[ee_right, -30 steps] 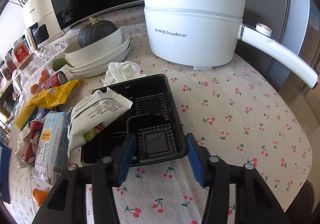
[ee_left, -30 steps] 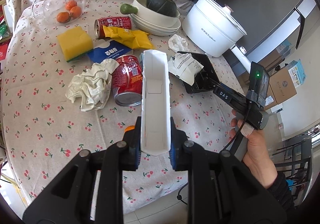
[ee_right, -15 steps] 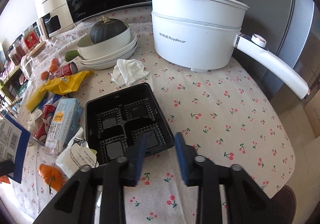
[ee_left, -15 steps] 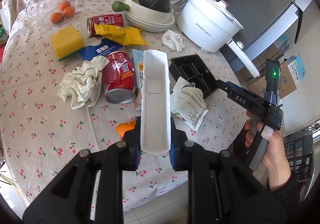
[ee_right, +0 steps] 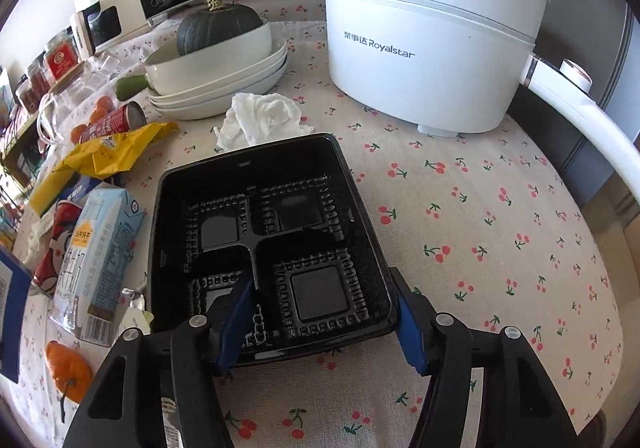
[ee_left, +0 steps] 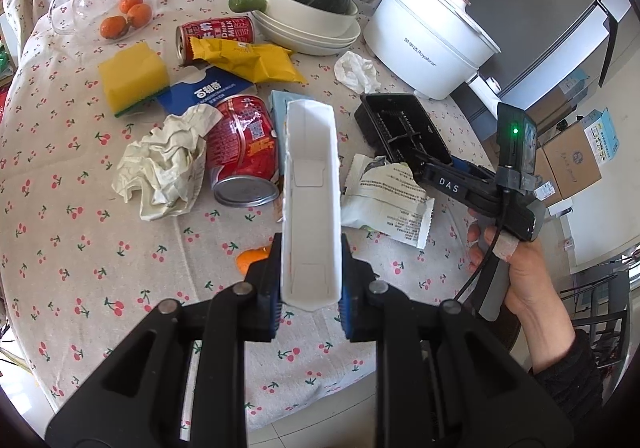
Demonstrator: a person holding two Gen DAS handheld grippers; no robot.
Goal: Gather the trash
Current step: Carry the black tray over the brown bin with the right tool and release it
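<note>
The tray (ee_right: pixel 272 232) lies before the cooker (ee_right: pixel 424 32), with the carton (ee_right: pixel 102 260) at its left.

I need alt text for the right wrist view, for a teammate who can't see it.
The right gripper straddles the near right corner of an empty black plastic tray on the cherry-print tablecloth, jaws closing, one inside the tray and one outside its right wall. A crumpled tissue and white electric pot sit beyond; a milk carton lies left.
</note>
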